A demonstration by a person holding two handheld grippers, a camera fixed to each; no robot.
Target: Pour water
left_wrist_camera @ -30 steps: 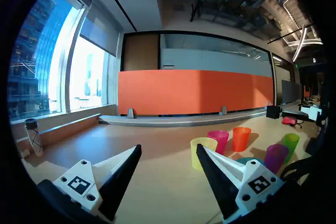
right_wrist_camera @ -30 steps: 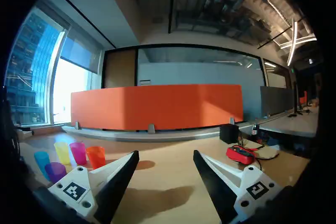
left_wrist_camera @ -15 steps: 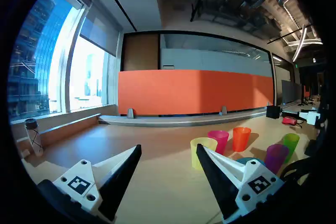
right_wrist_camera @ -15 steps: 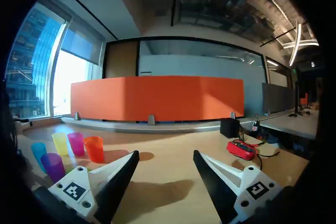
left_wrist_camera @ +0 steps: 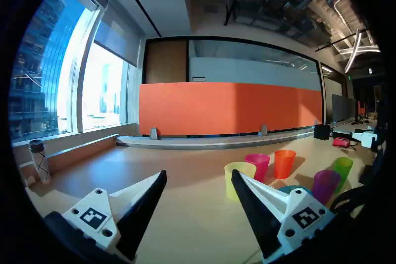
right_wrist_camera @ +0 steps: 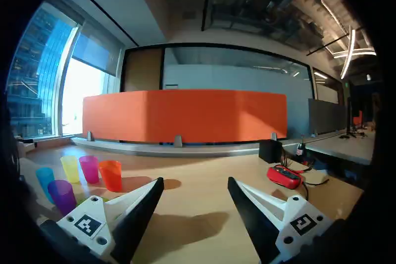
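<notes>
The cups look light, thin-walled and smooth. I judge that a hard squeeze would buckle them and a loose one would let them slip. The mid-wall, just under the rim, seems the best place to take hold, keeping the cup upright. I cannot tell whether any holds water.

They are translucent, tapered tumblers. In the left gripper view a yellow cup (left_wrist_camera: 237,179), pink cup (left_wrist_camera: 258,164), orange cup (left_wrist_camera: 284,162), green cup (left_wrist_camera: 342,166) and purple cup (left_wrist_camera: 325,184) stand upright in a cluster at lower right on the pale wooden bench (left_wrist_camera: 188,194). In the right gripper view the cluster sits at lower left.

The left claw (left_wrist_camera: 198,174) is spread wide with nothing between its fingers, and the yellow cup stands just behind the right-hand one. The right claw (right_wrist_camera: 194,182) is equally wide and empty. An orange partition (right_wrist_camera: 183,115) runs across mid-frame behind.
</notes>
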